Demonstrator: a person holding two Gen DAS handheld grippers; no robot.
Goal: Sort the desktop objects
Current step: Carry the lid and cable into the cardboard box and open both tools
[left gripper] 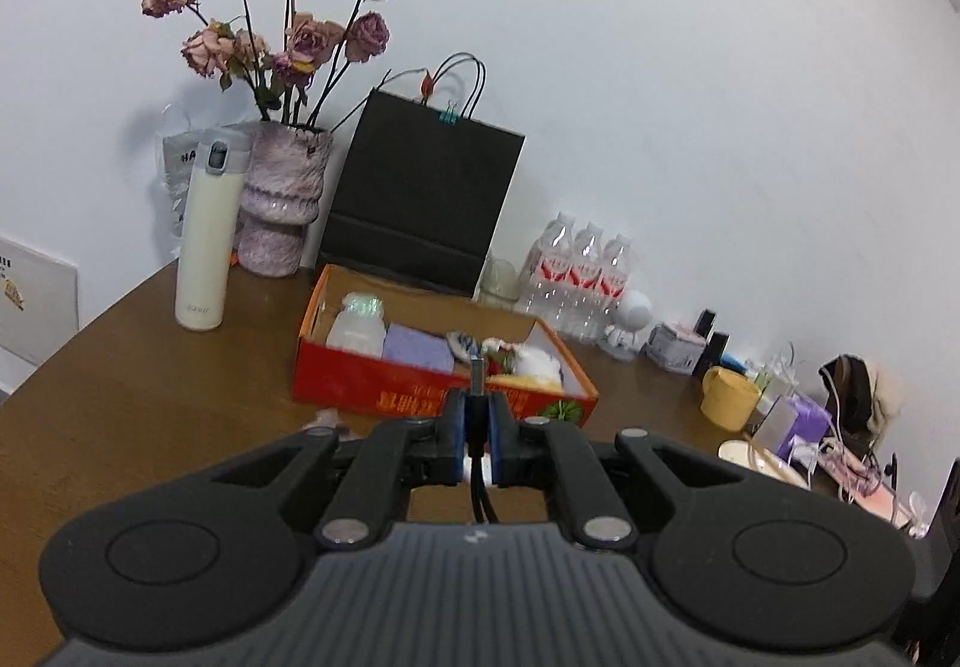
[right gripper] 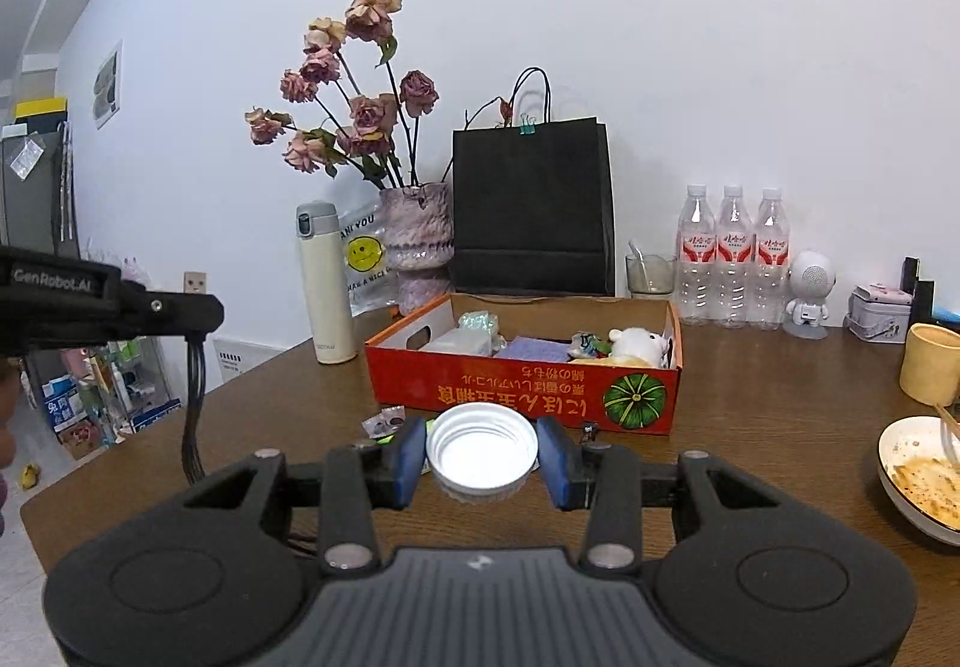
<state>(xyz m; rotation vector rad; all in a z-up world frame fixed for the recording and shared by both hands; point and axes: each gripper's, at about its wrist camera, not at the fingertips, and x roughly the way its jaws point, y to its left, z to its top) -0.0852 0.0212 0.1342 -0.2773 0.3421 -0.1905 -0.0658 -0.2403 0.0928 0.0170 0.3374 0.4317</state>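
My left gripper [left gripper: 478, 427] is shut on a black USB cable [left gripper: 477, 385]. Its metal plug sticks out ahead of the pads, and the cord runs back under the gripper. Just beyond it is an open red cardboard box [left gripper: 372, 391] holding a white bottle [left gripper: 357, 328], a purple pad [left gripper: 417, 349] and a white plush toy [left gripper: 537, 361]. My right gripper [right gripper: 483, 457] is shut on a round white lid [right gripper: 480, 445], hollow side towards the camera, above the table in front of the red box [right gripper: 522, 391]. The left gripper [right gripper: 180, 310] shows at the left of the right wrist view, with the cable [right gripper: 193, 397] hanging below it.
Behind the box are a cream thermos [right gripper: 324, 283], a vase of dried roses [right gripper: 417, 229], a black paper bag [right gripper: 531, 211] and three water bottles [right gripper: 732, 259]. A yellow cup [right gripper: 933, 361] and a dirty bowl [right gripper: 918, 475] sit at the right. Small wrappers [right gripper: 384, 421] lie by the box front.
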